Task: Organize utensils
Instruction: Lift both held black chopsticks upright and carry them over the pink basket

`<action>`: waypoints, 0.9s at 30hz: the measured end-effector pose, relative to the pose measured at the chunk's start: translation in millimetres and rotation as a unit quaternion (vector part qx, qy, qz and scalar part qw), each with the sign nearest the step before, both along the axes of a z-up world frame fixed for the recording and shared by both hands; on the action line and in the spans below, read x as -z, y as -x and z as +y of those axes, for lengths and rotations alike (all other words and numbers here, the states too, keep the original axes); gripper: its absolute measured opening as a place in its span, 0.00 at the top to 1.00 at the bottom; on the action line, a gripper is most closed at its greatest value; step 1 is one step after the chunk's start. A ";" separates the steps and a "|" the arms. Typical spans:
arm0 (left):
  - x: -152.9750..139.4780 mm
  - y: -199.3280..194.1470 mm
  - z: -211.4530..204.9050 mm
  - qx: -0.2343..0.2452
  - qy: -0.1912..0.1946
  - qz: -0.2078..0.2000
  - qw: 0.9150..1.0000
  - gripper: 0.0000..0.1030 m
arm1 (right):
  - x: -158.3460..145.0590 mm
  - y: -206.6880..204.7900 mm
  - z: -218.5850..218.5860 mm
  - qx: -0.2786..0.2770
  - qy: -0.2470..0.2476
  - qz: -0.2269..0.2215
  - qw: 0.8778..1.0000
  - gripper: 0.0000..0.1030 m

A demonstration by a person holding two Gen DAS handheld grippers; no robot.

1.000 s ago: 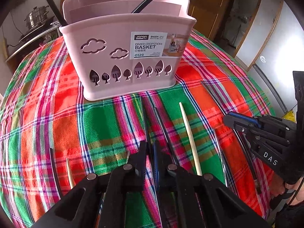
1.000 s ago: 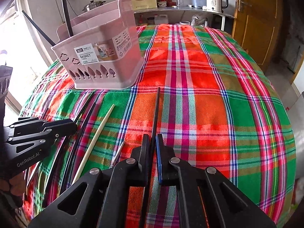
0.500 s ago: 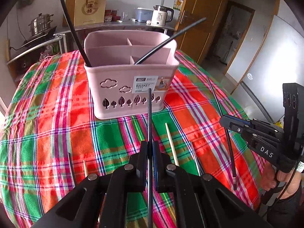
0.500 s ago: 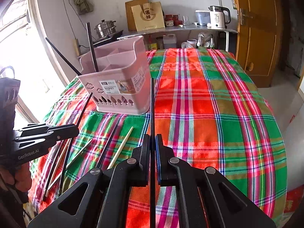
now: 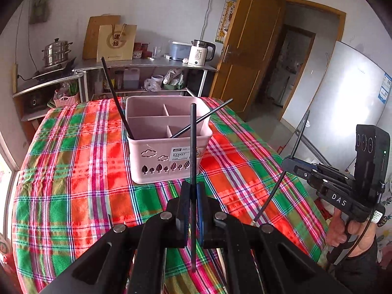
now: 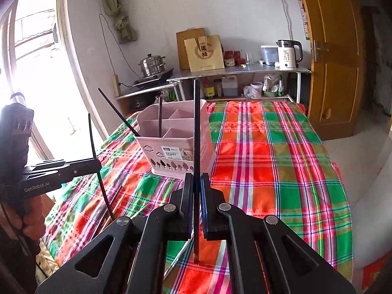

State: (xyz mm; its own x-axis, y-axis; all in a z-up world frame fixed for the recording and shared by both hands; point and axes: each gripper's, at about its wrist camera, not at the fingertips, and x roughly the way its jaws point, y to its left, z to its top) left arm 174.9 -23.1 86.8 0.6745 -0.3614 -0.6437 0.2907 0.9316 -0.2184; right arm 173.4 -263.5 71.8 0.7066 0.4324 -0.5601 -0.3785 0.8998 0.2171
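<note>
A pink divided basket stands mid-table on the plaid cloth. Two black chopsticks lean in its compartments. My left gripper is shut on a black chopstick that stands up in front of the basket. My right gripper is shut on another black chopstick, also upright. Each gripper shows in the other's view: the right gripper at the right with its stick, the left gripper at the left with its stick.
More chopsticks lie on the cloth near the front edge, mostly hidden behind the grippers. A shelf at the back wall carries a kettle and a steamer pot. A wooden door and a fridge stand to the right.
Both grippers have risen from the cloth, each lifting a black chopstick with it. The basket now sits farther off and lower in both views.
</note>
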 end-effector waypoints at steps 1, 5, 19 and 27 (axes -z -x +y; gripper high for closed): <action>-2.7 1.9 1.1 0.000 0.001 -0.003 1.000 0.95 | -2.6 2.1 0.0 -0.001 -0.001 -0.003 1.000 0.95; -9.3 8.5 6.2 -0.001 0.006 -0.011 1.000 0.95 | -6.3 5.5 -1.8 -0.003 -0.003 -0.010 1.000 0.95; -11.5 15.2 22.5 -0.009 0.022 -0.008 1.000 0.95 | -12.7 13.9 4.5 -0.016 -0.003 -0.016 1.000 0.95; -35.2 5.5 31.1 -0.014 0.025 -0.028 0.999 0.95 | -35.2 6.2 22.5 -0.033 -0.012 -0.042 0.998 0.95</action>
State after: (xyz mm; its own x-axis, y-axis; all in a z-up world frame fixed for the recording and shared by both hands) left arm 169.4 8.0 122.0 0.7189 -0.3730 -0.5865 0.2777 0.9277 -0.2496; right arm 167.2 -241.0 107.0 0.7203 0.4924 -0.4886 -0.4554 0.8670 0.2024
